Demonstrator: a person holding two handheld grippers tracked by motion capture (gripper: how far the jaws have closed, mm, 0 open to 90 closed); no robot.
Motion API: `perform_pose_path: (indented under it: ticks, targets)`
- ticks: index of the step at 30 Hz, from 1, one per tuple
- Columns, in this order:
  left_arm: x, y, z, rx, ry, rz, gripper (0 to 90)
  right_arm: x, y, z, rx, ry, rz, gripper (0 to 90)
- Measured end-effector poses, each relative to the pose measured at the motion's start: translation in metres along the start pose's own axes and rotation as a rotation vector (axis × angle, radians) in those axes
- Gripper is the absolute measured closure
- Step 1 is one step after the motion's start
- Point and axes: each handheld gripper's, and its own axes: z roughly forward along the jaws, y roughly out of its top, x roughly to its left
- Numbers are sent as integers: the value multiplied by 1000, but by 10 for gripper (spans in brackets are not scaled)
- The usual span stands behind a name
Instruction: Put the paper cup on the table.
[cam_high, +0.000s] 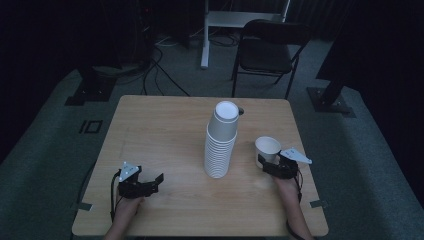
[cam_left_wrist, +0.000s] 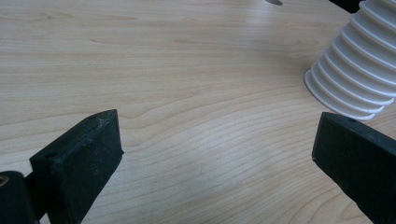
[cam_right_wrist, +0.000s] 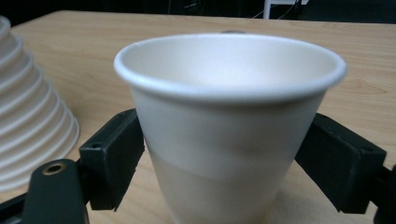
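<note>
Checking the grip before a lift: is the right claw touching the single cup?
Touching. In the right gripper view, both jaws of the right claw press against the sides of the cup, with no gap visible.

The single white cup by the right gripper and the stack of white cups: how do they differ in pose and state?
The single white cup stands upright, mouth up, while the stack of white cups stands upside down, bases up. The single cup sits between the right gripper jaws; the stack stands free mid-table, with the open left gripper apart from it. Both are plain white and rest on the wooden table.
</note>
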Motion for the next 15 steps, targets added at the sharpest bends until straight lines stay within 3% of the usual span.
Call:
perform_pose_path:
  ticks: [3,15]
  targets:
    - [1,0,0,-1,3,0,16,3,-6,-4,19,-21,-46,170]
    - [2,0,2,16,13,16,16,4,-8,-13,10,8,-25,105]
